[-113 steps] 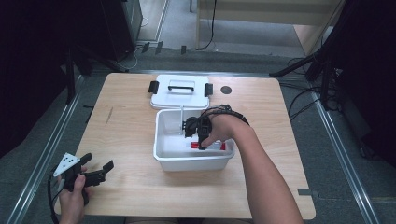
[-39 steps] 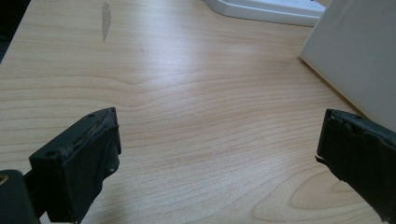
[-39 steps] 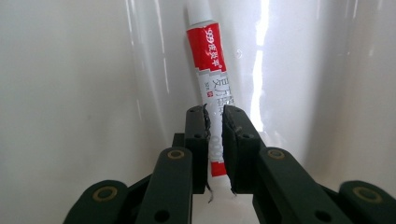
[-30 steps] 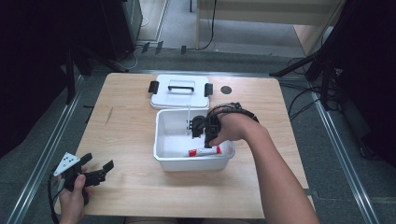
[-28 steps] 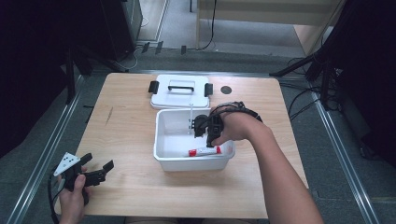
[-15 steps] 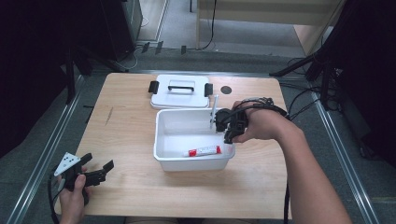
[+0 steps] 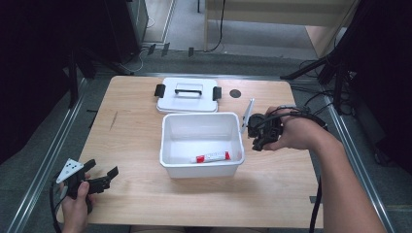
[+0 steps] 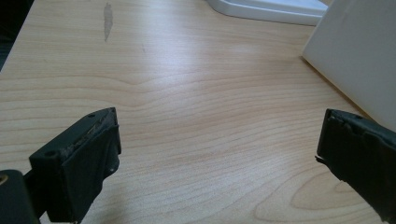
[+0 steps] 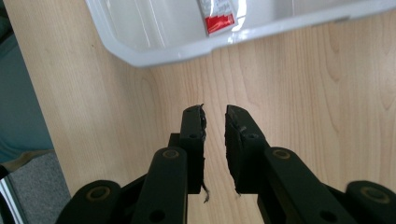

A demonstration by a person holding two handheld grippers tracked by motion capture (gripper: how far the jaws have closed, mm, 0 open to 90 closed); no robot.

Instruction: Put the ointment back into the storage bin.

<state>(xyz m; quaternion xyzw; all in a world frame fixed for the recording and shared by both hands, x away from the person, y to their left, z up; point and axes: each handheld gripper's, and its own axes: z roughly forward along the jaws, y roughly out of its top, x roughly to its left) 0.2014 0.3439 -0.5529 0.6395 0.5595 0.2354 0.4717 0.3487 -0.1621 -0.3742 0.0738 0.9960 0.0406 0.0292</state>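
Your right claw (image 7: pixel 257 136) hangs empty just right of the white bin (image 7: pixel 170 145), jaws nearly together. The red-and-white tube (image 7: pixel 212 157) lies inside the bin. Your left claw (image 7: pixel 104 177) rests spread wide on the counter (image 7: pixel 131 141).

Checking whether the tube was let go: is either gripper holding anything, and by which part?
Nothing is held. The right gripper is empty beside the bin; the tube lies inside. The left gripper is open.
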